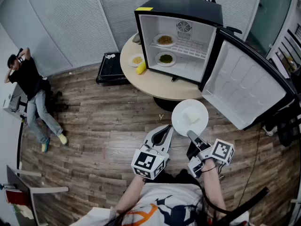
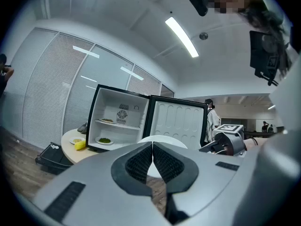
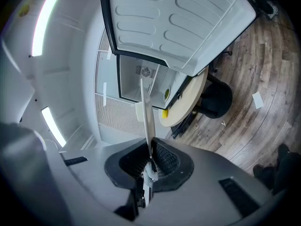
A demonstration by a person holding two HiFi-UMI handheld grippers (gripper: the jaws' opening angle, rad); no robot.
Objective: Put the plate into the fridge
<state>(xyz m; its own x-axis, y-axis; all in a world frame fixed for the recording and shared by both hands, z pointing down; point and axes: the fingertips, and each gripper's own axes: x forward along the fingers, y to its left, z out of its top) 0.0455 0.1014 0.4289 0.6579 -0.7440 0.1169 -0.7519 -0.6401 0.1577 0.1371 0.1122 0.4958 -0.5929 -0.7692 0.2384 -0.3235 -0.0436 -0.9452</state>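
Note:
A white plate (image 1: 181, 120) with a pale piece of food on it hangs over the wooden floor, in front of the open black fridge (image 1: 178, 13). My right gripper (image 1: 191, 135) is shut on the plate's near rim. In the right gripper view the plate (image 3: 146, 117) stands edge-on between the pads. My left gripper (image 1: 168, 129) is shut and empty, just left of the plate. Seen from the left gripper (image 2: 152, 145), the plate (image 2: 165, 139) shows behind the tips. Two plates of food (image 1: 164, 40) sit on the fridge's shelves. The fridge door (image 1: 244, 86) swings out to the right.
The fridge stands on a round table (image 1: 162, 86), beside a small plate (image 1: 137, 59) and a yellow item (image 1: 141, 68). A black case (image 1: 110, 67) lies on the floor by the table. A person (image 1: 29, 86) sits on the floor at far left.

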